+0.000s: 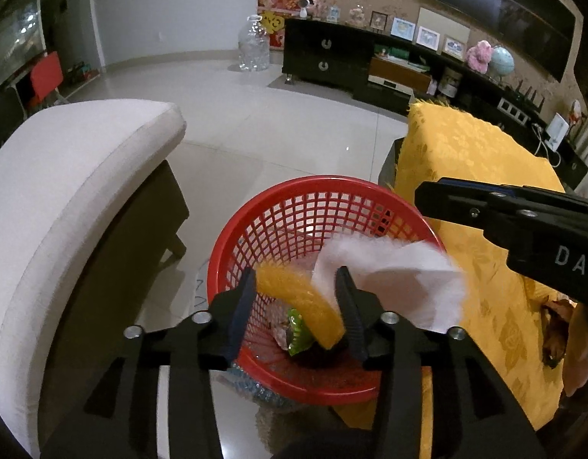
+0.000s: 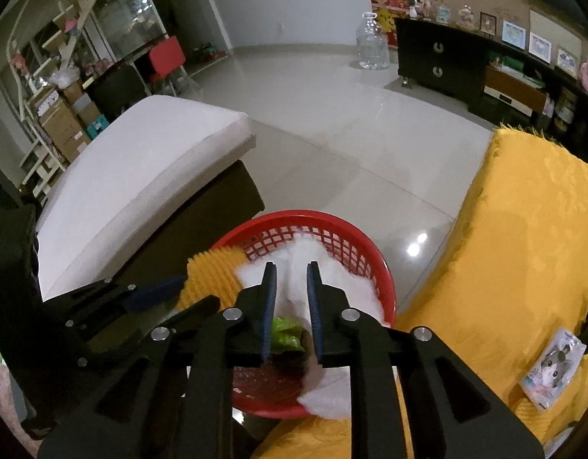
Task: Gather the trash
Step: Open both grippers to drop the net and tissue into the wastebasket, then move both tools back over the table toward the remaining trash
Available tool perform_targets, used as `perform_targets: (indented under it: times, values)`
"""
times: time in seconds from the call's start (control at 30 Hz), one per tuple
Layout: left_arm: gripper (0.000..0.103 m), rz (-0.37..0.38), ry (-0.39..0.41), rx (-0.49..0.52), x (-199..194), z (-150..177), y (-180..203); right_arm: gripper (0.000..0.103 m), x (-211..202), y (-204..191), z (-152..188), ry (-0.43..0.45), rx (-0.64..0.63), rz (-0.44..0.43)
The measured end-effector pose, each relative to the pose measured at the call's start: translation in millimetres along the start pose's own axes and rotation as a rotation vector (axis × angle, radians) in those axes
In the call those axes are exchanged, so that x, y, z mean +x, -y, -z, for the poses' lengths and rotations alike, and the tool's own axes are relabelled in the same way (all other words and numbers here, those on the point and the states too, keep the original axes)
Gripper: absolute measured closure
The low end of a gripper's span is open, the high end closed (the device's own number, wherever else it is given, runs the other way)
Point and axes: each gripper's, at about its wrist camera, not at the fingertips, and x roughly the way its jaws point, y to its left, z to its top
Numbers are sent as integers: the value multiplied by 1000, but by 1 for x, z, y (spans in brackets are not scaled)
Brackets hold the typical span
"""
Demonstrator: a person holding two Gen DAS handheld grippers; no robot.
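- The bottom of the red basket (image 1: 232, 252) is mostly hidden: a green wrapper (image 1: 299, 334) and some dark and pale scraps lie there, too covered to name.
- Both falling pieces are motion-blurred. The yellow ridged piece (image 1: 301, 302) is cut off behind the left hand-held gripper's right finger, and the white tissue (image 1: 393, 279) loses its edges in the smear.
- The basket is round plastic with a smooth rim and an open lattice wall. It stands on the glossy tiled floor (image 1: 255, 114), between a cream cushioned seat (image 1: 75, 176) and furniture draped in a yellow patterned cloth (image 1: 477, 160).
- The yellow piece is curved and finely ribbed; the tissue is soft and crumpled.
- The left hand-held gripper (image 1: 295, 290) tilts steeply down over the basket, jaws apart, with the yellow piece loose between them, touching at most the right finger.
- The right hand-held gripper (image 2: 292, 287) also angles down over the basket, its jaws slightly parted around the tissue, which drapes over the near rim; whether the pads press it I cannot tell.
- A small printed packet (image 2: 554, 367) lies on the yellow cloth near its right edge.
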Motion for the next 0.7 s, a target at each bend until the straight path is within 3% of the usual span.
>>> perform_targets:
  times: [0.17,0.43,0.57,0.7]
  values:
    - [45,-9,17,2,-7,-1,1,64,-7,2,1,20,23,3]
    - [36,-28,70,19,-30,-3,7,60,-35,8,9,72,6,53]
    - [33,-32,91,29,-40,-5,11,45,-51,13,18,105,5,101]
    - [28,-41,110,36,-50,-6,17,40,-67,22,28,132,13,146]
